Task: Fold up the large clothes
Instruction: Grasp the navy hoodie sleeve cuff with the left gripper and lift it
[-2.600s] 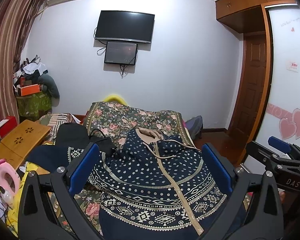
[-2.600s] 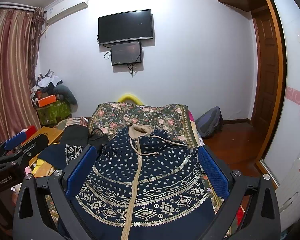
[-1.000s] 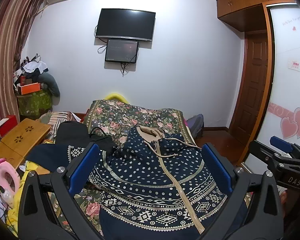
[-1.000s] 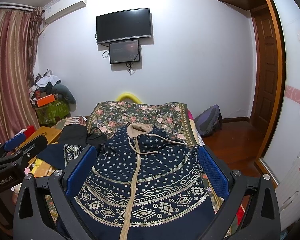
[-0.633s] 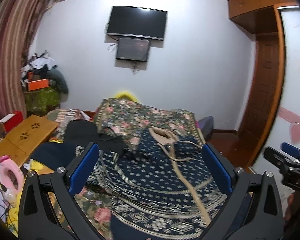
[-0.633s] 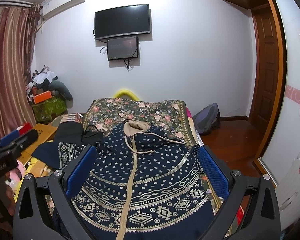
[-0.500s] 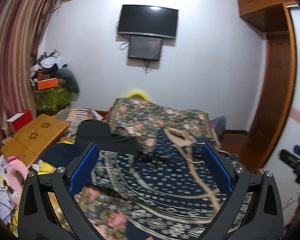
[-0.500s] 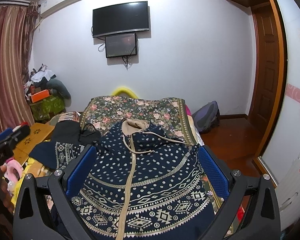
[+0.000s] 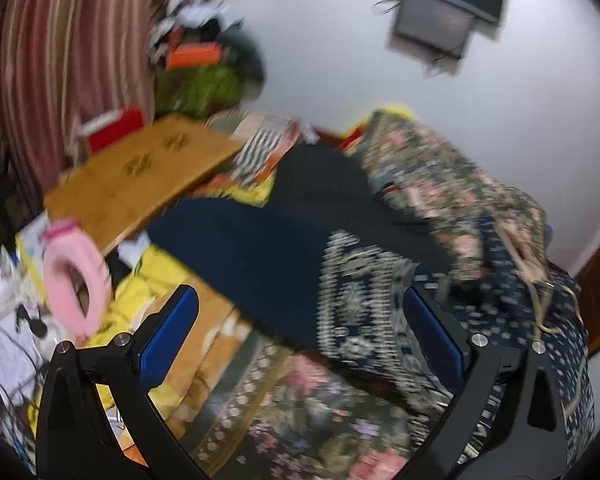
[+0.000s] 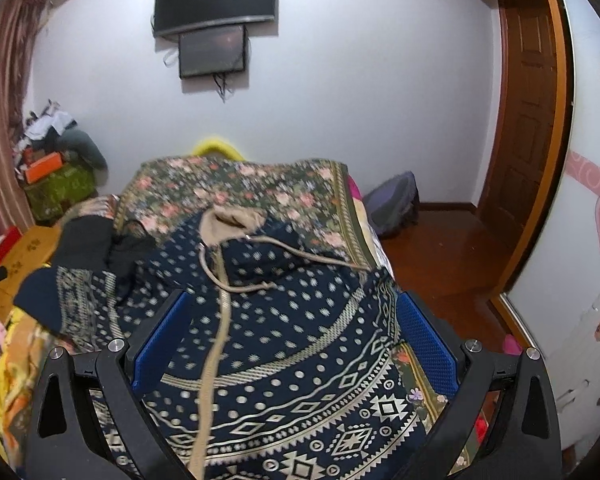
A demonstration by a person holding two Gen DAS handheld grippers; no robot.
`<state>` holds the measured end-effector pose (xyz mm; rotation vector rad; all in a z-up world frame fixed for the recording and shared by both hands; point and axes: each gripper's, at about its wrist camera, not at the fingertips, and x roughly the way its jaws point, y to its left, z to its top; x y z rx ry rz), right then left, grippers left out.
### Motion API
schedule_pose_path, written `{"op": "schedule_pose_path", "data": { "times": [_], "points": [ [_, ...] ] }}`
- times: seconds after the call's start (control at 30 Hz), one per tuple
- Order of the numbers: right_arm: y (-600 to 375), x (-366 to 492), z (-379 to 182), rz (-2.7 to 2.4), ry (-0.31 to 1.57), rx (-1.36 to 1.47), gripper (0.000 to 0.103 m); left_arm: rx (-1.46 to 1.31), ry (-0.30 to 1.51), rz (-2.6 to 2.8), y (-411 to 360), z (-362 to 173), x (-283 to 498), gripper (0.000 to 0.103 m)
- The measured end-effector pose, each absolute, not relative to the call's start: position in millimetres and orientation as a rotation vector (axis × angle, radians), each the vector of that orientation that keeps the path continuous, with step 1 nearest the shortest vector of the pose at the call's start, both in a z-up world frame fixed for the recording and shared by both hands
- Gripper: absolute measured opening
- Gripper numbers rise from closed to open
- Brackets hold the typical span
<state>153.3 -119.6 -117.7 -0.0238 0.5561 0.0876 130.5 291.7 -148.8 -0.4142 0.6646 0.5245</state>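
A navy hooded jacket (image 10: 284, 340) with cream dots, geometric bands and a tan zipper lies face up on the floral bedspread (image 10: 260, 184). Its tan-lined hood (image 10: 232, 222) points toward the far wall. One sleeve (image 9: 284, 256) stretches out to the left over the bed's edge, its patterned band (image 9: 356, 300) showing in the blurred left wrist view. My left gripper (image 9: 300, 328) hangs open above that sleeve, holding nothing. My right gripper (image 10: 292, 340) stands open above the jacket's chest, also holding nothing.
A black garment (image 10: 88, 236) lies left of the hood. A wooden folding table (image 9: 140, 176), a pink ring (image 9: 76, 280) and yellow cloth (image 9: 148, 280) crowd the bed's left side. A backpack (image 10: 392, 204) sits on the wooden floor by the door (image 10: 528, 120).
My left gripper has swung sharply left and down, from facing the jacket's chest to hovering over the left sleeve. The right gripper has edged slightly forward. Both stay open.
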Motion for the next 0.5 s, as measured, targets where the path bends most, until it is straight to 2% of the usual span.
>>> {"op": "schedule_pose_path", "data": {
  "times": [0.1, 0.37, 0.5],
  "points": [
    [-119.3, 162.4, -126.3, 0.067, 0.588, -0.041, 0.101, -0.546, 0.719, 0.533, 334.5, -180.1, 136.7, 0.103],
    [-110.6, 183.3, -146.0, 0.050, 0.664, -0.049, 0.101, -0.928, 0.792, 0.468, 414.9, -253.5, 144.0, 0.078],
    [-104.1, 190.6, -152.7, 0.049, 0.682, -0.070, 0.101, -0.991, 0.797, 0.458, 432.9, -273.8, 149.2, 0.071]
  ]
}}
